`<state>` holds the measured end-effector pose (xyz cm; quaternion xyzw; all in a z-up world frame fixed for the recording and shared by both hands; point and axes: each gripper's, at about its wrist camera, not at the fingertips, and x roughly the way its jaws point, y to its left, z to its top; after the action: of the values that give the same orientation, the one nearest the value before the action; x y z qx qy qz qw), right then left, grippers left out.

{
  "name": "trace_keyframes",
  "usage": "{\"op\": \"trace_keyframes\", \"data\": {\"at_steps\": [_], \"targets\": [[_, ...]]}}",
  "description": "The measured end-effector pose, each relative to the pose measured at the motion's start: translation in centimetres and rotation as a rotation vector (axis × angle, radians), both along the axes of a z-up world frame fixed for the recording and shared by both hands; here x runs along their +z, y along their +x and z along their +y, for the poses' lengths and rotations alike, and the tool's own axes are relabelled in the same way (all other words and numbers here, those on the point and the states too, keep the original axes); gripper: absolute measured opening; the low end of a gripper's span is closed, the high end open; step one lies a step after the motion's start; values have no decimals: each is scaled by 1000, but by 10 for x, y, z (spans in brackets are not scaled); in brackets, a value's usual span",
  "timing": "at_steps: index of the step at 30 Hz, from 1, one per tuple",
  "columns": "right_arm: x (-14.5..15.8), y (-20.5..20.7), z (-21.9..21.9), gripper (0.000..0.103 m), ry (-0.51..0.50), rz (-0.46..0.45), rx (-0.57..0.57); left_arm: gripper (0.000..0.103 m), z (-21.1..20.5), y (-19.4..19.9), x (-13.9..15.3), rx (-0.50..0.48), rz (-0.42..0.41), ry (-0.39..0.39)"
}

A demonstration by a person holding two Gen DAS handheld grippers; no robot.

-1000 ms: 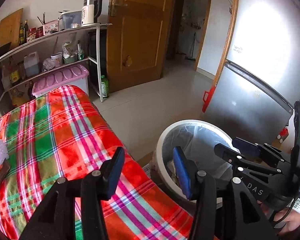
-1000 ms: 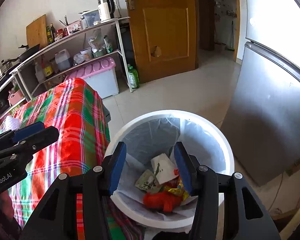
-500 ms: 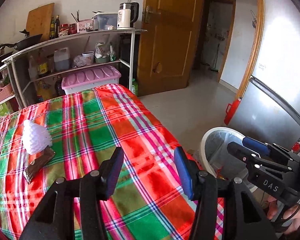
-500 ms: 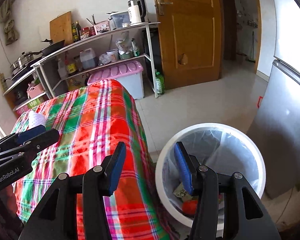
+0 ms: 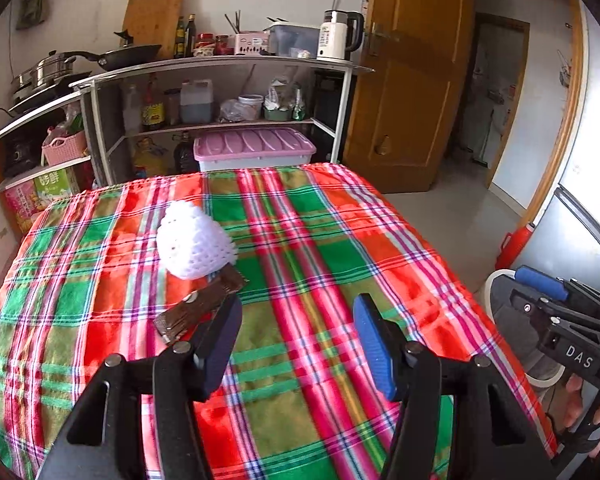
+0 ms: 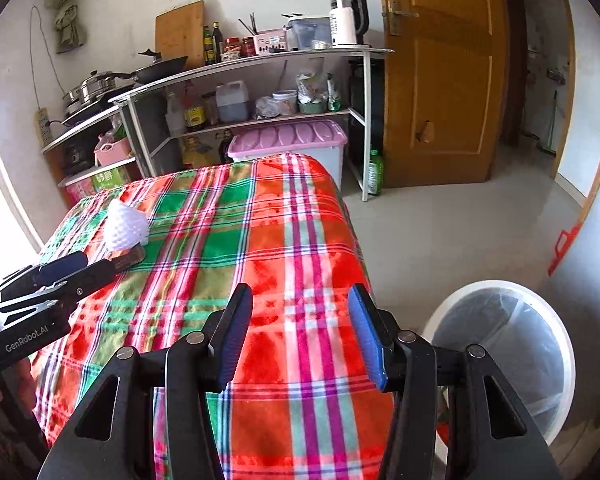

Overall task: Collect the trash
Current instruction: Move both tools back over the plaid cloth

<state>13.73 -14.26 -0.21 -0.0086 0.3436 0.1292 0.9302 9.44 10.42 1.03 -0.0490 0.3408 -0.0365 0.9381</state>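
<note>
On the plaid tablecloth (image 5: 320, 240) lies a white foam fruit net (image 5: 196, 240), partly over a brown wrapper (image 5: 200, 308). My left gripper (image 5: 298, 344) hovers above the cloth just right of the wrapper. Its jaws are opening and nothing is between them. In the right wrist view the net (image 6: 124, 224) and wrapper (image 6: 130, 258) sit far left, near the left gripper (image 6: 56, 276). My right gripper (image 6: 300, 336) stands open and empty over the table's near right part. The white bin (image 6: 568, 360) with its clear liner stands on the floor to the right.
A metal shelf (image 6: 260, 58) with bottles, pans and a kettle lines the back wall. A pink-lidded box (image 6: 288, 138) sits under it and a green bottle (image 6: 374, 172) beside it. A wooden door (image 6: 440, 80) is behind, and a grey fridge (image 5: 592, 200) at the right.
Both grippers have swung left, away from the bin and over the table. The foam net and wrapper have come into full view. The left jaws stand a little wider.
</note>
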Motion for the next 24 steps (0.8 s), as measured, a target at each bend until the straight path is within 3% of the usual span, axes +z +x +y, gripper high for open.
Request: {"op": "trace_keyframes", "data": {"at_steps": [10, 18, 24], "targets": [[-1, 17, 63, 51, -27, 3, 113, 66, 66, 2, -13, 75, 14, 43], [-10, 32, 102, 51, -47, 22, 181, 70, 80, 15, -25, 13, 18, 71], [-16, 49, 122, 51, -56, 33, 199, 70, 74, 37, -41, -40, 80, 59]]}}
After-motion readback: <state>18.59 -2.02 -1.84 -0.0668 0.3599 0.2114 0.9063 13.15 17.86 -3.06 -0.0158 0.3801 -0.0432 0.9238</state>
